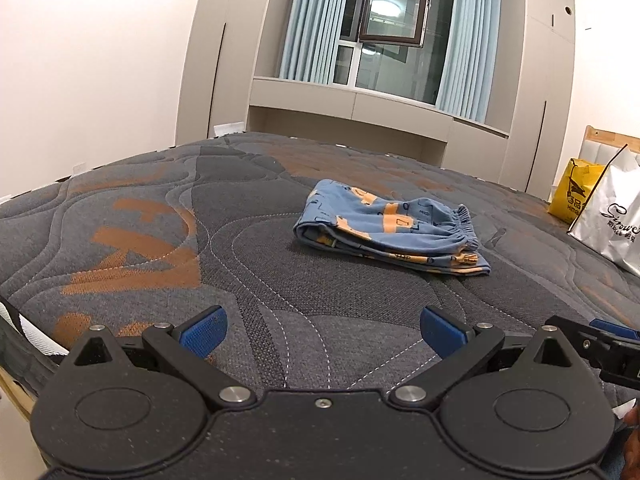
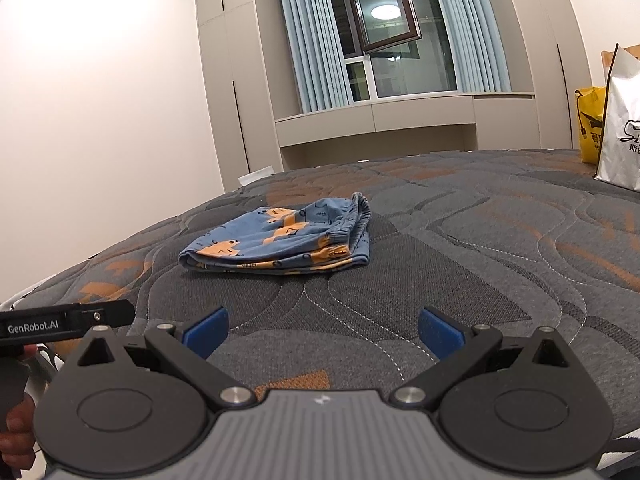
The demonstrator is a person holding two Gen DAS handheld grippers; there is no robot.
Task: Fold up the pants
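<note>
Pants [image 1: 390, 226] folded into a compact stack at centre frame on the mattress [image 1: 256, 280]; my left gripper [image 1: 323, 332] and right gripper [image 2: 323, 334] gape empty at lower frame; I judge only smoothing the top layer remains

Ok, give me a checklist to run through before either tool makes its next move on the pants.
1. Left tool open and empty: ok, its blue pads stand wide apart with nothing between them.
2. Right tool open and empty: ok, same.
3. Pants clear of both tools: ok, they lie ahead on the mattress, touched by neither.
4. Pants folded: ok, they lie in a compact stack of layers, the elastic waistband bunched at the right end.
5. Fold neat and edges aligned: cannot tell; the bottom layer sticks out at the right corner.
6. Bags clear of the pants: ok, they stand far off at the right.
</note>
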